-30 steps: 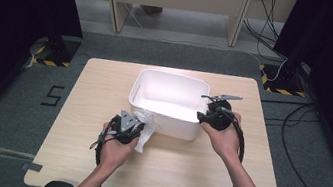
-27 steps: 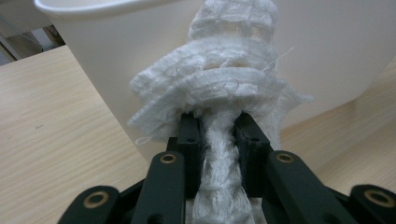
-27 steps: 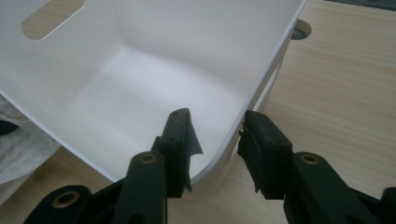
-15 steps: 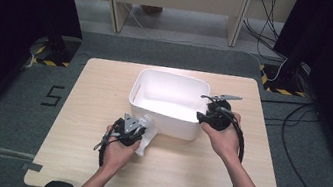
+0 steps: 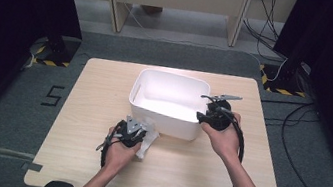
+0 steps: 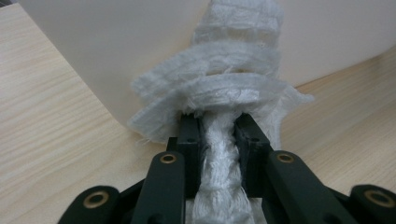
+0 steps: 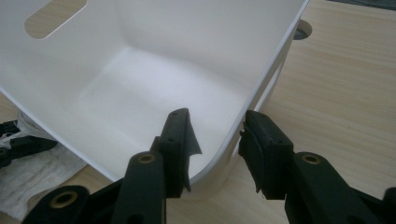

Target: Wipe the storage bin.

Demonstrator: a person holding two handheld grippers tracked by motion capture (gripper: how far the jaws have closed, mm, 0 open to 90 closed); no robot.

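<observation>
The left claw (image 6: 217, 135) is clamped on a bunched white cloth (image 6: 233, 93), a twisted strand of the fabric pinched between its two black jaws and the rest spilling out ahead of the tips in frayed folds. In the left gripper view the cloth rises against the near outer wall of a white plastic tub (image 6: 116, 46); whether it touches the wall cannot be told. Seen from the high view, the left claw (image 5: 140, 131) sits low over the light wooden desk (image 5: 99, 88), near the tub's near-left corner, with the cloth (image 5: 148, 139) draped to its right onto the desk surface.

The right claw (image 7: 217, 133) straddles the tub (image 7: 140, 88) at a corner of the rim: one jaw stands inside the basin, the other outside over the desk (image 7: 345, 84), with the thin white wall between them. The jaws stand part-way apart, and a gap shows on either side of the wall, so the pads do not press on it. From above, the right claw (image 5: 207, 114) meets the tub (image 5: 172, 79) at its near-right corner, the hand behind it.

The tub stands upright at the centre of the desk, its inside bare and brightly lit, an oval handle slot (image 7: 56, 16) cut through its far wall.
</observation>
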